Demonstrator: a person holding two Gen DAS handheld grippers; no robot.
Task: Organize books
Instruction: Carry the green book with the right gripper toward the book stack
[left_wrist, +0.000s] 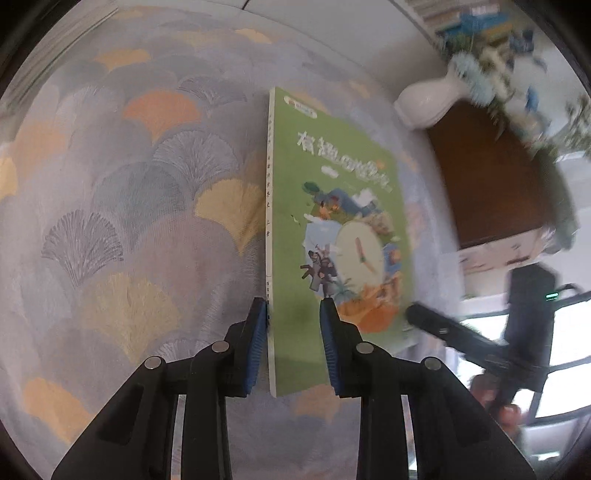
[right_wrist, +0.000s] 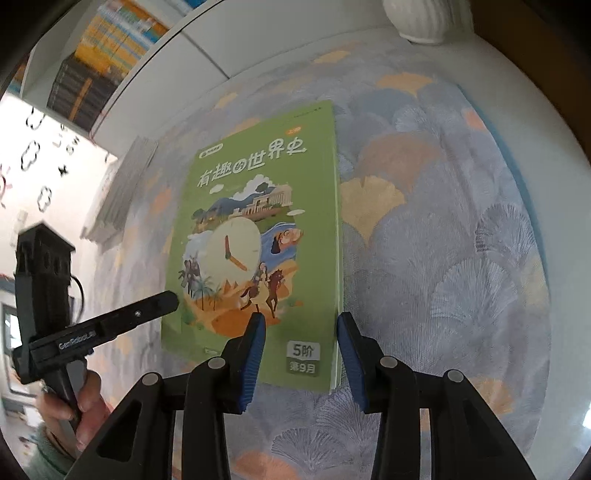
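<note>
Green book (right_wrist: 258, 240) lies flat on patterned tablecloth (right_wrist: 443, 258), centre of view. Left gripper (left_wrist: 293, 343) and right gripper (right_wrist: 301, 358) each straddle a near corner, jaws part-open, grip uncertain. Advise closing squarely on the edges toward 12 o'clock before lifting together.

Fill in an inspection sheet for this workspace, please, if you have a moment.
Surface: table under a fan-patterned cloth.
Job's things: green book lying flat, cover up; grey stack of pages near the table edge.
Clutter: white vase with flowers.
Grippers: left tongs open over the book's spine side; right tongs open, straddling its opposite edge.
Cables: thin black lead at the left tongs' body.
Surroundings: bookshelf behind the table; a hand holds the left tool.
</note>
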